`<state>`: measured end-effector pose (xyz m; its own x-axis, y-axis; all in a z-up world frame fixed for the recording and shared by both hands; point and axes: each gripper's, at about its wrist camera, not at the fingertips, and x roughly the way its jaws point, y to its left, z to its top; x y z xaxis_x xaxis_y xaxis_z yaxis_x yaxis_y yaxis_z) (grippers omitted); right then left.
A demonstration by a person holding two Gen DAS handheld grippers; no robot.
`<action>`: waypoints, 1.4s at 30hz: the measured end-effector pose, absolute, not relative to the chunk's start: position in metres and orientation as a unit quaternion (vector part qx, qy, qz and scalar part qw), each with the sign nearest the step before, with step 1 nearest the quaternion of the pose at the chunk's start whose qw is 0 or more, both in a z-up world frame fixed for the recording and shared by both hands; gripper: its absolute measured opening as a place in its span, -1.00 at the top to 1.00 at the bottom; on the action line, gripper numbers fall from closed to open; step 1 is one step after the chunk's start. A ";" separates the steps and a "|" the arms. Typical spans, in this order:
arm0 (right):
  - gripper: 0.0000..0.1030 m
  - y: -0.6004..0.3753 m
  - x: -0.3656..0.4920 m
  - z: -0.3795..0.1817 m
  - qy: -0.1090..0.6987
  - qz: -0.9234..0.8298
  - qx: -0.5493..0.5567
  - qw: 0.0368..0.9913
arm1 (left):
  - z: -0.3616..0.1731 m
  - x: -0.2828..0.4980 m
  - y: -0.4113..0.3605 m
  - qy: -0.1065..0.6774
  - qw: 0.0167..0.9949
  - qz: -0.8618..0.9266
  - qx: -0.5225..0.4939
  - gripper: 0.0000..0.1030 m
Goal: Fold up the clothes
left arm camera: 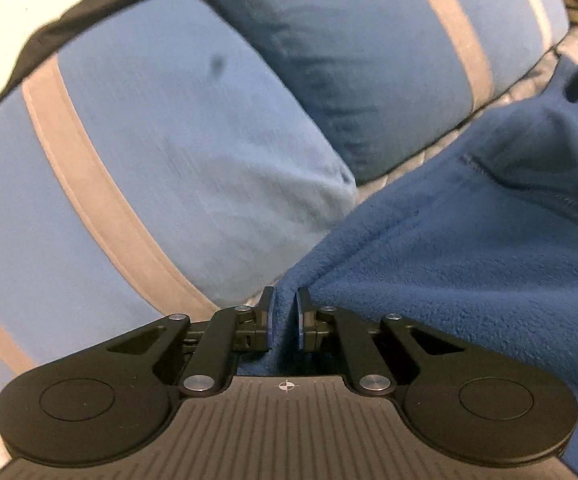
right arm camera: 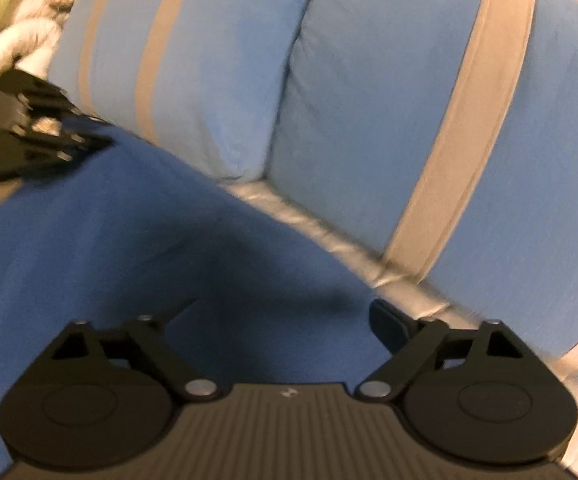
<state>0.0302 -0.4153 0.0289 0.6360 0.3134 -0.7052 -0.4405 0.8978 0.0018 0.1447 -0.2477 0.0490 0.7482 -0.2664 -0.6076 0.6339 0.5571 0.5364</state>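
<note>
On the quilted bed surface (right arm camera: 329, 240), in front of the light blue striped pillows (left arm camera: 169, 140), the dark blue fleece garment (left arm camera: 449, 280) lies loosely spread and rumpled, with no finished fold visible; judge the task to be at an early stage, with nearly all folding left to do. Your left gripper (left arm camera: 285, 320) is pinched onto a ridge of fleece at the garment's near edge, the pads pressing the cloth between them. Your right gripper (right arm camera: 285, 316) hovers over the garment with jaws spread wide and nothing between them; fabric lies beneath, but contact cannot be confirmed. The garment's far edge runs close along the pillows, so room in that direction is limited. Expect clearer working room across the garment itself. Note the left gripper visible at the upper left of the right wrist view, well apart from the right.
</note>
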 end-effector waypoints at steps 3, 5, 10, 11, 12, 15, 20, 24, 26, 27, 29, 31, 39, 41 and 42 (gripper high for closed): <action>-0.62 -0.412 0.031 0.019 0.393 0.202 -0.046 0.896 | 0.043 0.148 -0.250 0.247 0.856 -0.238 0.386 0.42; -0.61 -0.410 0.035 0.010 0.406 0.186 -0.020 0.895 | 0.046 0.149 -0.248 0.249 0.865 -0.214 0.380 0.21; -0.73 -0.403 0.044 -0.011 0.420 0.152 0.015 0.895 | 0.081 0.149 -0.221 0.252 0.903 -0.171 0.304 -0.28; -0.75 -0.401 0.044 -0.014 0.419 0.148 0.015 0.896 | 0.090 0.149 -0.215 0.259 0.911 -0.161 0.277 -0.33; -0.79 -0.399 0.045 -0.017 0.418 0.144 0.015 0.897 | 0.097 0.149 -0.209 0.270 0.917 -0.152 0.250 -0.43; -0.92 -0.395 0.048 -0.025 0.417 0.131 0.013 0.899 | 0.110 0.143 -0.201 0.332 0.916 -0.156 0.160 -0.46; -0.98 -0.399 0.050 -0.030 0.411 0.116 0.031 0.904 | 0.091 0.135 -0.221 0.384 0.887 -0.210 0.148 -0.46; -0.99 -0.401 0.045 -0.027 0.391 0.101 0.043 0.914 | 0.053 0.142 -0.233 0.356 0.894 -0.209 0.177 -0.60; -0.99 -0.403 0.039 -0.023 0.374 0.083 0.048 0.922 | 0.038 0.144 -0.226 0.329 0.908 -0.205 0.158 -0.92; -0.99 -0.405 0.037 -0.021 0.366 0.070 0.046 0.927 | 0.030 0.146 -0.223 0.319 0.914 -0.204 0.145 -1.00; -1.00 -0.410 0.036 -0.020 0.360 0.052 0.053 0.930 | 0.019 0.154 -0.213 0.325 0.916 -0.214 0.099 -1.00; -1.00 -0.416 0.042 -0.022 0.364 0.040 0.067 0.928 | 0.015 0.165 -0.201 0.341 0.910 -0.230 0.051 -1.00; -0.99 -0.407 0.053 -0.047 0.358 0.015 0.047 0.932 | 0.012 0.163 -0.202 0.331 0.913 -0.235 0.038 -1.00; -0.99 -0.405 0.049 -0.050 0.348 0.012 0.042 0.936 | 0.012 0.164 -0.206 0.328 0.914 -0.234 0.040 -1.00; -0.99 -0.406 0.048 -0.051 0.345 0.012 0.043 0.938 | 0.012 0.163 -0.207 0.326 0.915 -0.233 0.040 -1.00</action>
<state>0.0481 -0.4056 -0.0512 0.7622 0.0521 -0.6452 0.0068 0.9960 0.0885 0.1626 -0.2067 0.0119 0.6793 -0.4006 -0.6148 0.4528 0.8881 -0.0783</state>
